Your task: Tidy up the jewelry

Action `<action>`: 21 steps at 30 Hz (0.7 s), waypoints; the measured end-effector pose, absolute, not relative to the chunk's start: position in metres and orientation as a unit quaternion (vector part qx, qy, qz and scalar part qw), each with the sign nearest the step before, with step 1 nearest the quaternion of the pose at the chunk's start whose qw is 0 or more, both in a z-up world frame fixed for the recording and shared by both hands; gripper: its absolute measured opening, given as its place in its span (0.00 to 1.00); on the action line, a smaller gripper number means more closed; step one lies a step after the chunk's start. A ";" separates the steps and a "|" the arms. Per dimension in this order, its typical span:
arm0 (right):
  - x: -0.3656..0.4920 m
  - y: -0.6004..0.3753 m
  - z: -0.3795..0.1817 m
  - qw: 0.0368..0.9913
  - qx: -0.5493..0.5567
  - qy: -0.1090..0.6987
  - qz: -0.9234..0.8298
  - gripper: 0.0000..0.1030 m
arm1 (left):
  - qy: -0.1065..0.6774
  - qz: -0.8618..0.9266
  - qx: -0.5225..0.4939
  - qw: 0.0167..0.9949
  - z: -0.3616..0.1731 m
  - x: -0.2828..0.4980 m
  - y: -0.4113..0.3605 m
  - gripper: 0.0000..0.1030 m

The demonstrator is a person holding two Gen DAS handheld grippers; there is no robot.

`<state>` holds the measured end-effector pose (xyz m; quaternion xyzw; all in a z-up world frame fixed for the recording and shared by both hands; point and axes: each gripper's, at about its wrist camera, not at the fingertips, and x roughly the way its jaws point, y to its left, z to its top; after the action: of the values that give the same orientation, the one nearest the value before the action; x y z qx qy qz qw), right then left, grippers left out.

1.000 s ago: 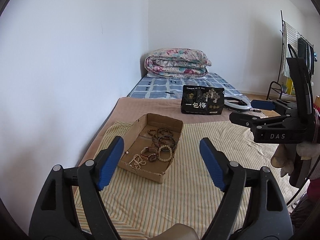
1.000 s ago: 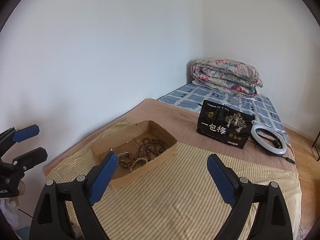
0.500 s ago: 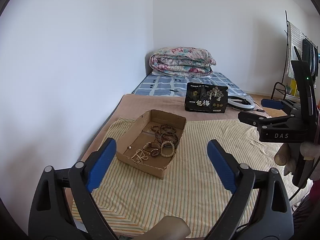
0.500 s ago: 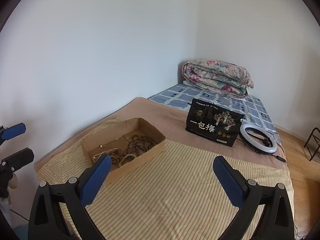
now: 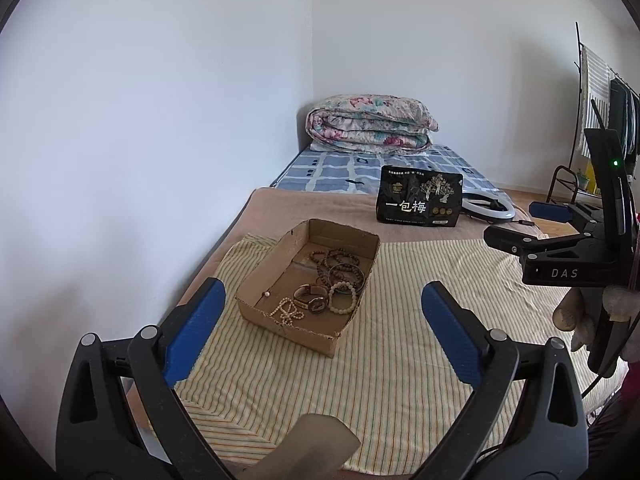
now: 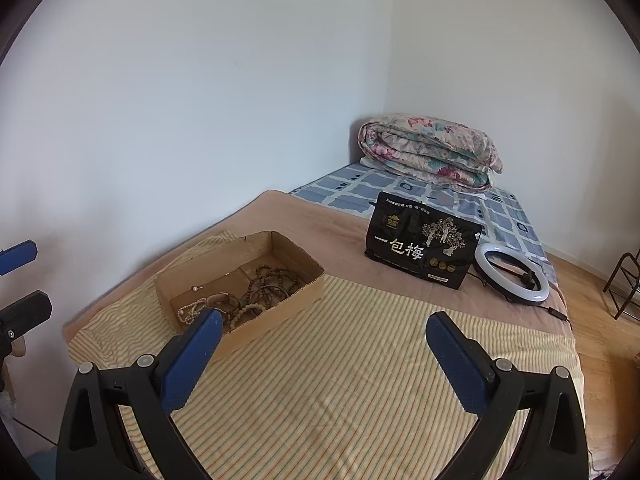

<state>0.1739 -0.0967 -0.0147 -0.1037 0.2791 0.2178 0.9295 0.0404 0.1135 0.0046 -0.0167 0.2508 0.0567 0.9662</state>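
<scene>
I hold a two-finger gripper in each hand above a bed, and both are spread wide with nothing between their blue pads. My left gripper hangs over the near end of a yellow striped cloth that covers the front of the bed. My right gripper hangs over the same cloth, farther toward the bed's open side (it also shows at the right edge of the left view, jaws apart).

On the cloth, close to the white wall, sits a shallow cardboard box with its top open. All the jewelry lies inside it. At the near end lies a pale pearl necklace in a loose heap, and just beside it a watch with a brown band. Next to the watch is a cream bead bracelet. Behind them, toward the far end, several dark wooden bead bracelets overlap — I cannot count them. One small bead lies alone on the box floor near the left wall.

Beyond the cloth a tan blanket shows, and on it stands a black bag printed with pale characters. A white ring light lies flat just beside the bag. At the far end — against the corner — rests a folded floral quilt on a blue checked sheet.
</scene>
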 end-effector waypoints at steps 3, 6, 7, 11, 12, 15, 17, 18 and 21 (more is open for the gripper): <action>0.174 -0.097 -0.015 0.930 -0.104 0.279 0.217 1.00 | 0.252 0.057 -0.016 0.966 0.004 0.041 0.113 0.98; 0.173 -0.097 -0.014 0.930 -0.105 0.279 0.217 1.00 | 0.251 0.058 -0.017 0.966 0.004 0.041 0.113 0.98; 0.173 -0.097 -0.014 0.930 -0.105 0.278 0.216 1.00 | 0.251 0.058 -0.017 0.966 0.004 0.040 0.113 0.99; 0.174 -0.098 -0.014 0.930 -0.105 0.279 0.215 1.00 | 0.252 0.059 -0.015 0.966 0.004 0.040 0.113 0.99; 0.174 -0.098 -0.013 0.930 -0.105 0.279 0.215 1.00 | 0.251 0.059 -0.015 0.966 0.004 0.040 0.113 0.99; 0.174 -0.098 -0.013 0.930 -0.105 0.279 0.215 1.00 | 0.251 0.062 -0.012 0.966 0.005 0.039 0.114 0.99; 0.174 -0.098 -0.013 0.930 -0.105 0.279 0.215 1.00 | 0.251 0.063 -0.012 0.966 0.006 0.040 0.114 0.99; 0.174 -0.098 -0.013 0.930 -0.105 0.279 0.214 1.00 | 0.252 0.065 -0.012 0.966 0.006 0.040 0.114 0.99; 0.173 -0.098 -0.013 0.930 -0.106 0.278 0.215 1.00 | 0.252 0.064 -0.013 0.966 0.006 0.040 0.115 1.00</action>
<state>0.1735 -0.0980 -0.0134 -0.1055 0.2785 0.2147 0.9302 0.0396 0.1148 0.0058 -0.0130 0.2519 0.0644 0.9655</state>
